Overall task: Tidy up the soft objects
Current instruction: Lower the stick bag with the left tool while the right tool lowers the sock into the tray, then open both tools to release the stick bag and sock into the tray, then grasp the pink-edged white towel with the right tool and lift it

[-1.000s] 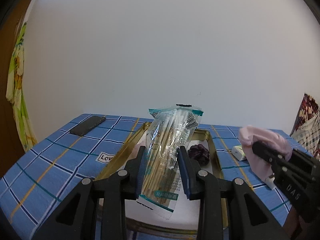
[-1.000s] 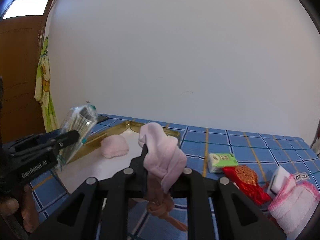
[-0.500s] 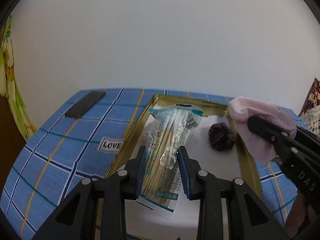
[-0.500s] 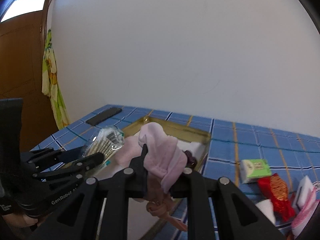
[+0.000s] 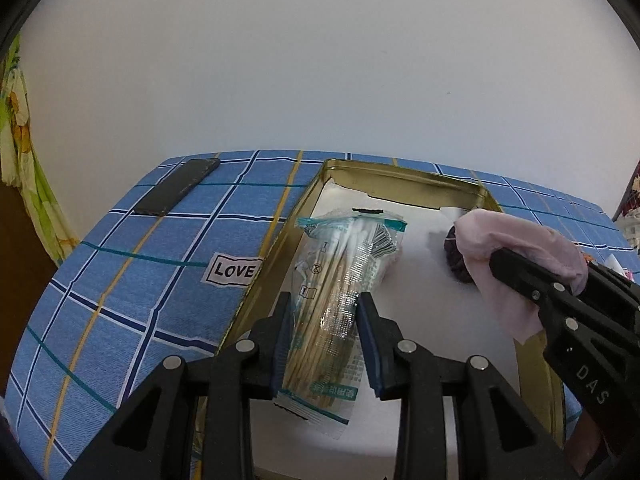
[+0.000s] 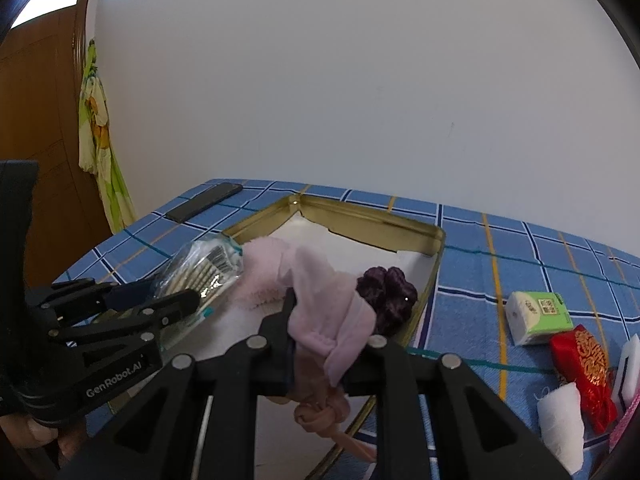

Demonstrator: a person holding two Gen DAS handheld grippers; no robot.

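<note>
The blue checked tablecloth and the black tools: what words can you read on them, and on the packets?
"LOVE": white label on the blue checked tablecloth.
"GenRobot.AI": black left tool.
"DAS": black right tool.
Clear plastic packet of cotton swabs: print too blurred to read.
Green-and-white tissue packet: square code, words too small.

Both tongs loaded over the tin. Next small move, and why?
Probably lower the left tongs a little and let go of the cotton swab bag. The bag hangs over the white liner of the gold tin, with bare liner beneath. The right tongs hold the pink cloth right beside the purple scrunchie, so that drop can follow.
</note>
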